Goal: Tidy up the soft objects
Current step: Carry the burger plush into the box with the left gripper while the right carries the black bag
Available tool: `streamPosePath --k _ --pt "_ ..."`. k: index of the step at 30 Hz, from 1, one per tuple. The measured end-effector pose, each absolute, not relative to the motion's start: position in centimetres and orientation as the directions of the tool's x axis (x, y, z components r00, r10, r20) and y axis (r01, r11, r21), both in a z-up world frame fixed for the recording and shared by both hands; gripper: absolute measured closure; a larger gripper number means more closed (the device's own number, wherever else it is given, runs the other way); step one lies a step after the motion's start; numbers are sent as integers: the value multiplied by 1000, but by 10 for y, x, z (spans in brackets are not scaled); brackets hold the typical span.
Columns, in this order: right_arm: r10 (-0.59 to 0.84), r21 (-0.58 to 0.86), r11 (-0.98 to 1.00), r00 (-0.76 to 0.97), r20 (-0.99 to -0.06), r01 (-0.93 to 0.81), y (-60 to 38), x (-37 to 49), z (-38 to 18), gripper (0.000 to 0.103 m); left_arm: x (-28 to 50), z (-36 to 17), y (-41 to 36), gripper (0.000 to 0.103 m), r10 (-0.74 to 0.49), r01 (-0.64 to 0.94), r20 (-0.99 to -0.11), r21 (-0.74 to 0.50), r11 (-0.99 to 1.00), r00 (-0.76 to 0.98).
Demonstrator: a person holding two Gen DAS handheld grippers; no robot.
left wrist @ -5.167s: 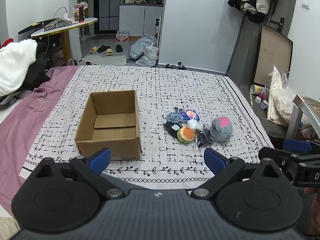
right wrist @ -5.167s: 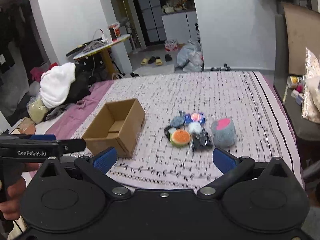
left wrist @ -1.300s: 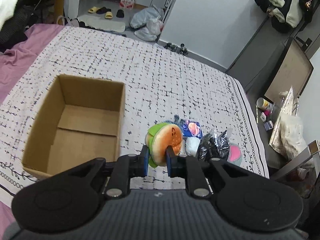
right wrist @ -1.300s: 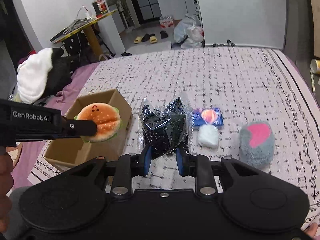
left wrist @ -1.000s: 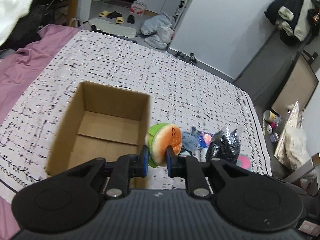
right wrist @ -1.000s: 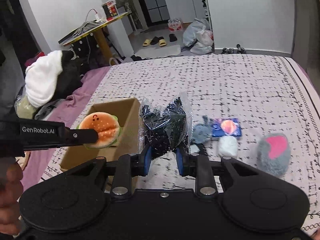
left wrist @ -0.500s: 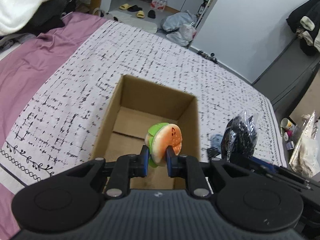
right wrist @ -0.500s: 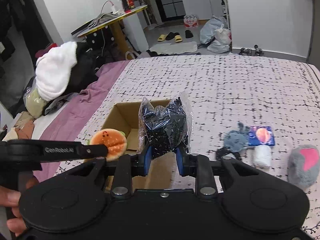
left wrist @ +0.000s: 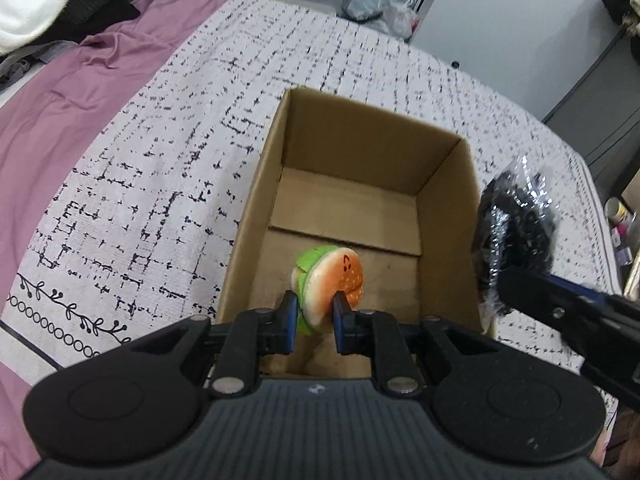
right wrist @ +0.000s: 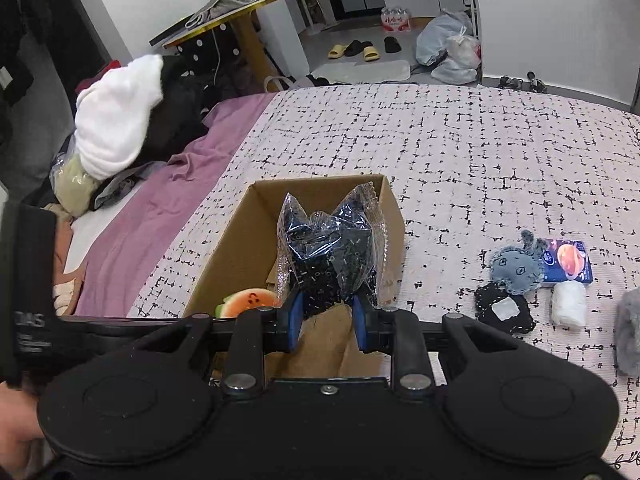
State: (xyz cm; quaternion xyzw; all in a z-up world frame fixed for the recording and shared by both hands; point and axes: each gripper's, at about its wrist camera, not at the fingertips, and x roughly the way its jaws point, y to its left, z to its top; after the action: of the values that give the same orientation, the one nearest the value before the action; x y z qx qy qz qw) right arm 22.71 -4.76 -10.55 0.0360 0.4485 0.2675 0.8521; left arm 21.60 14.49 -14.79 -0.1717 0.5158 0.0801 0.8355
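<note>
Left gripper (left wrist: 314,322): we find it clenched on the burger toy (left wrist: 329,282), blue pads pressed against both sides, held inside the mouth of the cardboard box (left wrist: 448,220) near its closest wall.
Burger toy: green layer to the left, orange bun with a small face to the right; from the right wrist view we see only its top (right wrist: 250,300) above the left tool's arm. We cannot tell whether it touches the box floor.
Right gripper (right wrist: 327,326): we find it grasping the black packet (right wrist: 332,256), a crinkled clear bag with dark contents, pinched at its lower end.
Black packet: in the left wrist view it (left wrist: 514,232) hangs just outside the box's right wall, above the rim.
Cardboard box: open-topped, flaps folded flat on the floor, nothing else visible inside; it stands on the patterned white bedspread (right wrist: 480,152), toward the bed's left side.
Remaining items: right of the box on the bedspread, close together, we note a grey plush (right wrist: 516,266), a black pouch (right wrist: 504,314), a blue packet (right wrist: 568,262), a white roll (right wrist: 568,308) and a grey furry toy (right wrist: 628,332) at the picture's edge.
Purple sheet (left wrist: 72,92): it covers the bed's left edge.
</note>
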Motion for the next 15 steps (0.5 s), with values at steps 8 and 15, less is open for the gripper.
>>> streamPosePath --k 8,15 --pt "479 292 855 436 -762 -429 -40 227 -111 77 224 -160 143 84 -44 -309 -910 -185 933 411" --pt "476 288 854 430 -767 -433 -35 229 -112 77 217 -149 150 75 -86 -328 -901 -242 913 425"
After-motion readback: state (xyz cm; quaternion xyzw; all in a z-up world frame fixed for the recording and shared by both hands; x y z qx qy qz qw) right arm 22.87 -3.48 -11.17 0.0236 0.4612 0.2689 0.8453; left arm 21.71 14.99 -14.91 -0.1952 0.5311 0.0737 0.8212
